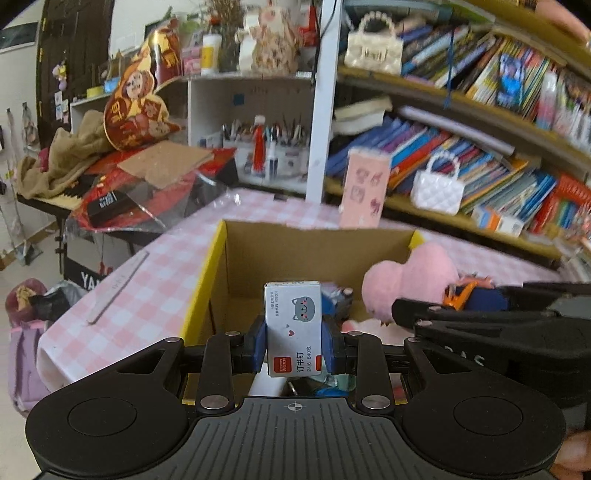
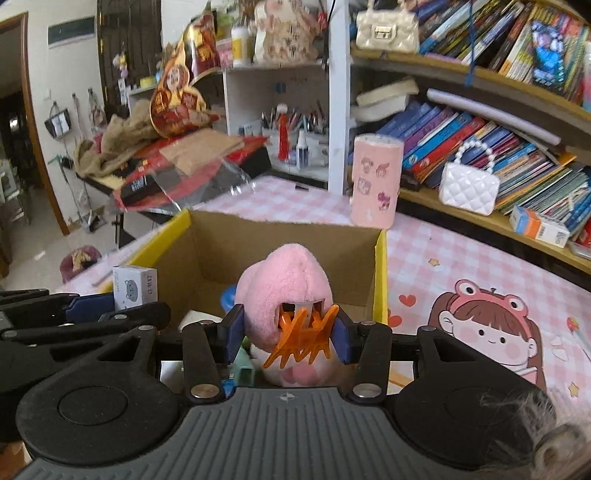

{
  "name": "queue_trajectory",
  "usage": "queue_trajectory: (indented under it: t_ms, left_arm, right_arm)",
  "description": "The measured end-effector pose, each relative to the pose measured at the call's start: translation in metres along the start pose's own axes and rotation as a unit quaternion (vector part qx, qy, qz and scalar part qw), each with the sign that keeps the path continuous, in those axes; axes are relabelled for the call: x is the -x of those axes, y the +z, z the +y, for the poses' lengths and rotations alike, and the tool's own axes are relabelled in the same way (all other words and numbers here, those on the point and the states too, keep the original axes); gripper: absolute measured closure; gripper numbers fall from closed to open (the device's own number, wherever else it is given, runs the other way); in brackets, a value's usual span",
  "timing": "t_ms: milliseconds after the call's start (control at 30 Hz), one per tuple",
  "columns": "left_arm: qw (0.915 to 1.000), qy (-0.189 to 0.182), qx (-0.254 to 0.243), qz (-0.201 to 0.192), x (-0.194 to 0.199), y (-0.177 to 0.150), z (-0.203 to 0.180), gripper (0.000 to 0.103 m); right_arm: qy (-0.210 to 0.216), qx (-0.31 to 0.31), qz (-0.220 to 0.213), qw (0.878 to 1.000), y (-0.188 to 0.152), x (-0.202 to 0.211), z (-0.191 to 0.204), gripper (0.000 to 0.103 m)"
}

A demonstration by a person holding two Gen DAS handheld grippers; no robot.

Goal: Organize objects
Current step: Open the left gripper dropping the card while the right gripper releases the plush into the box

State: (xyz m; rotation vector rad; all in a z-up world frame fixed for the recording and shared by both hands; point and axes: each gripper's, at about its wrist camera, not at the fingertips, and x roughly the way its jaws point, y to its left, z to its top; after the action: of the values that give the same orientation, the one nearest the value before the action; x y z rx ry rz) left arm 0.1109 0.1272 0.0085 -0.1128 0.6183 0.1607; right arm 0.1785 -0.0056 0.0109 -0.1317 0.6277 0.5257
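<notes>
L hand-held gripper (image 1: 293, 338) & R hand-held gripper (image 2: 288, 332): both clamped, side by side.

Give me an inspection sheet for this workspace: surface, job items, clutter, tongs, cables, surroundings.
Surface: pink checked tablecloth with a cartoon girl print.
Job's things: open cardboard box on the table; white staple box with a cat picture; pink plush hair clip with orange teeth. Other small items lie in the box, too hidden to name.
Clutter: pink sticker-covered container behind the box; grey strip on the table's left.
Tongs: left tongs shut on the staple box; right tongs shut on the hair clip, both over the box.
Cables: dark cord along the white shelf post.
Surroundings: bookshelves with two small handbags; cluttered side table.
</notes>
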Motion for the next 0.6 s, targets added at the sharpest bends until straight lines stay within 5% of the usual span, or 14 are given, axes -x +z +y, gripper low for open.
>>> queue_trajectory:
  t_ms: [200, 467, 600]
  left_arm:
    - [0.9992, 0.015, -0.005, 0.036, -0.026, -0.005, -0.003, 0.075]
    - [0.9980, 0.028, 0.004, 0.057, -0.036, -0.007, 0.001, 0.074]
    - [0.9987, 0.034, 0.009, 0.038, -0.023, -0.002, 0.004, 0.055]
  right_arm:
    - [0.008, 0.008, 0.047, 0.999, -0.006, -0.039, -0.008, 0.057]
    - [0.011, 0.024, 0.050, 0.998, -0.004, -0.052, -0.006, 0.053]
    - [0.003, 0.003, 0.038, 0.999, -0.002, -0.044, -0.009, 0.049]
